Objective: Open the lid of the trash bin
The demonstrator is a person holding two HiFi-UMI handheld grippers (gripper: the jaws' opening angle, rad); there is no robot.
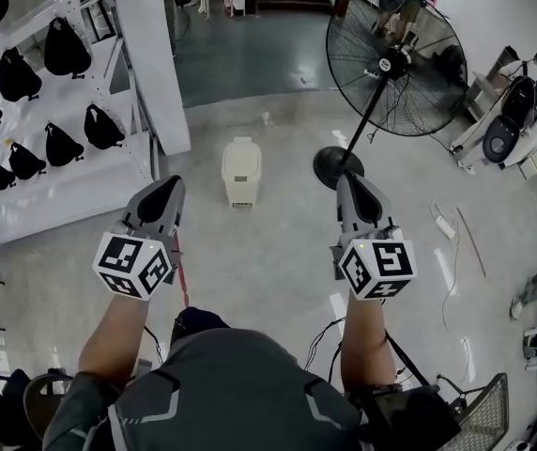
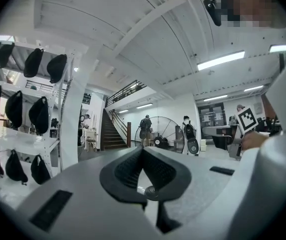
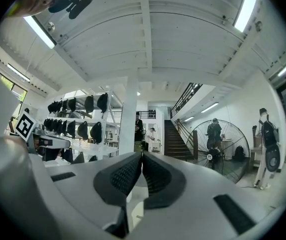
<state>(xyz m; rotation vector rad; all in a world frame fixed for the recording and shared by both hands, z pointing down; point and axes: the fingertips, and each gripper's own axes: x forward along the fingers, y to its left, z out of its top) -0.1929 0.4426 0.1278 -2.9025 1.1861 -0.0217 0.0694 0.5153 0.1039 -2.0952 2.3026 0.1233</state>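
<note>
Trash bin: a small beige bin stands on the grey floor ahead of the person, lid down, roughly midway between the two outstretched grippers and well apart from both.
Left gripper: the left gripper is held forward in the person's left hand, its tip aimed toward the bin's left side. In its own view the left gripper's dark ribbed pads meet at the tip with nothing between them.
Right gripper: the right gripper is level with the other, its pads likewise pressed together and empty.
Marker cubes: a black-and-white cube sits on the rear of the left gripper, and another cube on the right.
Fan: a large black pedestal fan stands on its round base just right of the bin.
Rack: a white shelving rack to the left carries rows of black pouch-like items.
Background: a dark staircase rises at the far end of the hall.
</note>
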